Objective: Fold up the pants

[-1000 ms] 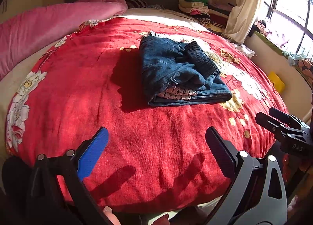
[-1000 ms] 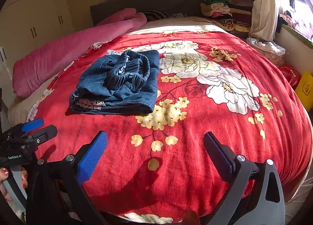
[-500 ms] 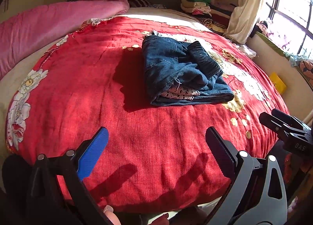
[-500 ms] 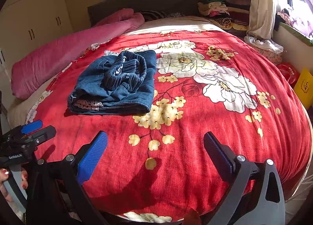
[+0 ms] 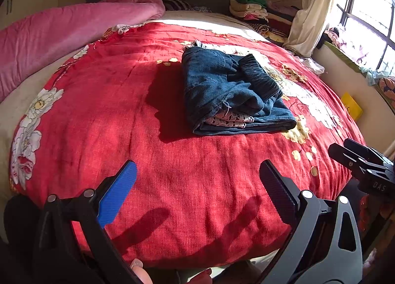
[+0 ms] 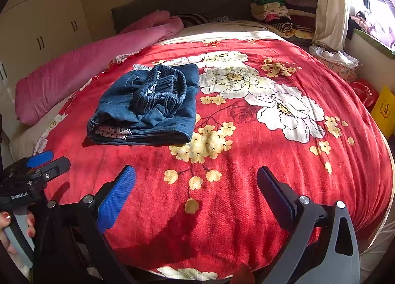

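Note:
Dark blue denim pants [image 5: 229,93] lie folded into a thick rectangle on the red floral bedspread [image 5: 123,111], the elastic waistband bunched on top and a lace trim showing at the near edge. In the right wrist view the same pants [image 6: 150,106] sit left of centre. My left gripper [image 5: 197,172] hovers open over the near bed edge, well short of the pants, with nothing between its fingers. My right gripper [image 6: 196,177] is likewise open and empty over the near edge, to the right of the pants. Each gripper shows at the other view's side.
A pink quilt [image 5: 61,34] lies along the left of the bed. Stacked folded clothes [image 6: 279,12] sit by the headboard at the back right. A window and curtain [image 5: 313,7] are on the right, a yellow box [image 6: 382,111] on the floor beside the bed, and cabinets [image 6: 49,19] at the left.
Both grippers have drifted back slightly from the bed; the pants lie still and both grippers stay open.

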Demonstrator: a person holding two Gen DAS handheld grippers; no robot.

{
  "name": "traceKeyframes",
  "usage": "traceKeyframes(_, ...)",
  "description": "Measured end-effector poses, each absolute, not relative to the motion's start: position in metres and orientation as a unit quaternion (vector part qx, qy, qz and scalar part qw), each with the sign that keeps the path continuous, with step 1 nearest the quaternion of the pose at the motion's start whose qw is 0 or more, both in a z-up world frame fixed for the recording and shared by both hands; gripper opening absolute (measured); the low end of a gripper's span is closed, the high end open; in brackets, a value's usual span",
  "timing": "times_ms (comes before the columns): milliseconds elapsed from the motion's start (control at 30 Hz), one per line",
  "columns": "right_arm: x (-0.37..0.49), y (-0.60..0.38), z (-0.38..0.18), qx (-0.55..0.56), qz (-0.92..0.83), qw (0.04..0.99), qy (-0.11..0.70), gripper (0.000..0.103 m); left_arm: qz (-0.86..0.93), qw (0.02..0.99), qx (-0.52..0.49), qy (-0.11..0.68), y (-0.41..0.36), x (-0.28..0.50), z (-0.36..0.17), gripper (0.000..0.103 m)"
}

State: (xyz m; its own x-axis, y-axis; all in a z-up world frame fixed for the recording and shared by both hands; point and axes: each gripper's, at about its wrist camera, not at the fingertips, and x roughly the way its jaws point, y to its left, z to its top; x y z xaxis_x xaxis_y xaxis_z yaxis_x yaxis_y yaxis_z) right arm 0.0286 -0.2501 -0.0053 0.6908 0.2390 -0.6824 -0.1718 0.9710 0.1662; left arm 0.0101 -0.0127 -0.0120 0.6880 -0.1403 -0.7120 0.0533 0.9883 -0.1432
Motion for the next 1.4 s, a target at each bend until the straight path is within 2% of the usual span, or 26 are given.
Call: traceKeyframes(1400, 0.0279, -0.2497, -0.0059, 0.043, 0.11, 0.918, 0.38, 0.098, -0.04, 0.915, -0.052, 0.397, -0.0114, 0.0117, -0.0116, 0.093)
